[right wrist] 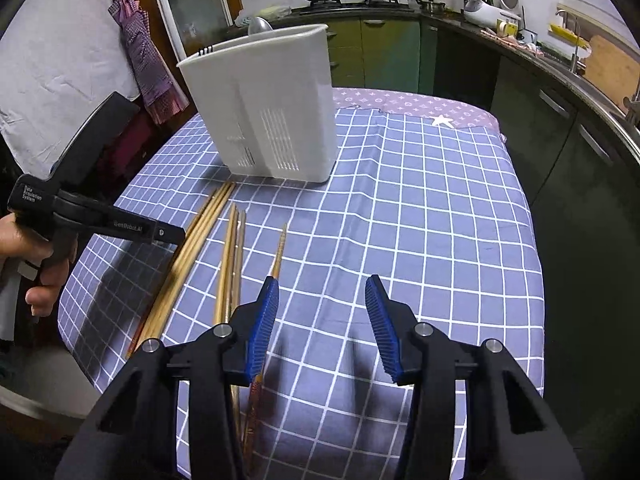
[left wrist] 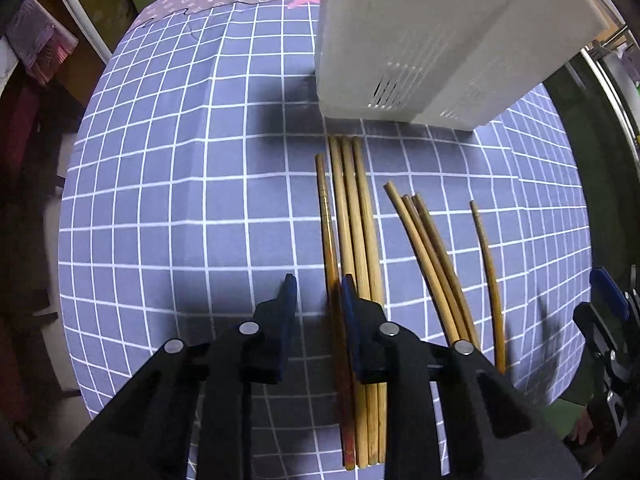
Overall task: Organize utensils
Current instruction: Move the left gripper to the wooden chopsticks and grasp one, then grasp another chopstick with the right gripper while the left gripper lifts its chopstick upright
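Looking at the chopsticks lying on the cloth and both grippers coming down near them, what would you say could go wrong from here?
1. The left gripper sits beside the tight bundle of chopsticks; one finger rests over the darkest stick, so closing may pinch one stick or scatter its neighbours.
2. The right gripper has only cloth between its fingers; the lone chopstick lies outside, so it may close on nothing.
3. The grippers are close together and could collide.
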`<move>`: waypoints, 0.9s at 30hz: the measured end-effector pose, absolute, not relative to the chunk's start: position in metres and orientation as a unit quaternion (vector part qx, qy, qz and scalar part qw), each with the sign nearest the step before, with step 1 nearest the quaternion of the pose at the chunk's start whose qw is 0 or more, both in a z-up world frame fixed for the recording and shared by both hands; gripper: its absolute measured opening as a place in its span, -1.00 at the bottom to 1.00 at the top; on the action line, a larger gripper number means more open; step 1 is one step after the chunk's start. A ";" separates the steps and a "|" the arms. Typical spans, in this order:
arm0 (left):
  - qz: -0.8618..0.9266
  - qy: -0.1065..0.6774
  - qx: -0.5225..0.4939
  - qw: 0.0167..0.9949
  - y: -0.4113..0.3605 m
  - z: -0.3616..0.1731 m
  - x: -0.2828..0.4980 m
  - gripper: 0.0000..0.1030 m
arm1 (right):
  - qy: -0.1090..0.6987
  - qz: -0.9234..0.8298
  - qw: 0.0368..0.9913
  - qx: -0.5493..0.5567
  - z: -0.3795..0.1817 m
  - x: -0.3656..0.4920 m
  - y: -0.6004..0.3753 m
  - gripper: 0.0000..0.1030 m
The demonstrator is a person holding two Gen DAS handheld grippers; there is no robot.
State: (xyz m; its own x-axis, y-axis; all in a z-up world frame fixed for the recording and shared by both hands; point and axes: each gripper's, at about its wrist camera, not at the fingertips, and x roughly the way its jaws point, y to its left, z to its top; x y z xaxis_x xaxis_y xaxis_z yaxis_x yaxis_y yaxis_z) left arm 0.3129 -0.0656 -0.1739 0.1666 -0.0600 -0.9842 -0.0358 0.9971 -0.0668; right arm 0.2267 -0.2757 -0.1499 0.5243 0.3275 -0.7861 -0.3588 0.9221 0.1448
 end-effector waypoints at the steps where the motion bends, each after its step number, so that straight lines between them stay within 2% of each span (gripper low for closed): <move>1: -0.006 0.648 -0.035 0.761 -0.067 -0.175 0.315 -0.67 | 0.448 0.196 0.872 -0.018 -0.151 0.227 -0.277 -0.10; 11: -0.010 0.656 -0.009 0.755 -0.086 -0.182 0.322 -0.87 | 0.490 0.219 0.842 -0.056 -0.156 0.240 -0.254 -0.10; 12: -0.012 0.655 -0.009 0.755 -0.087 -0.182 0.321 -0.87 | 0.496 0.224 0.836 -0.064 -0.156 0.242 -0.248 -0.13; 15: -0.022 0.638 -0.010 0.770 -0.083 -0.173 0.315 -0.87 | 0.514 0.236 0.821 -0.073 -0.158 0.247 -0.235 -0.49; 16: -0.023 0.633 -0.012 0.773 -0.080 -0.169 0.310 -0.87 | 0.523 0.239 0.815 -0.075 -0.159 0.250 -0.231 -0.54; 27: -0.055 0.554 -0.011 0.831 -0.061 -0.112 0.279 -0.87 | 0.602 0.242 0.757 -0.075 -0.187 0.276 -0.205 -0.59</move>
State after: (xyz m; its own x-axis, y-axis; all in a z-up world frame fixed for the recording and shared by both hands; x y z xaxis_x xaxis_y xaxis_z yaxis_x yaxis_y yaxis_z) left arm 0.2788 -0.0606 -0.1123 0.3800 -0.1038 -0.9191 0.0791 0.9937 -0.0795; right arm 0.2760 -0.2051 -0.1867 0.1580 0.2765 -0.9479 -0.4569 0.8715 0.1781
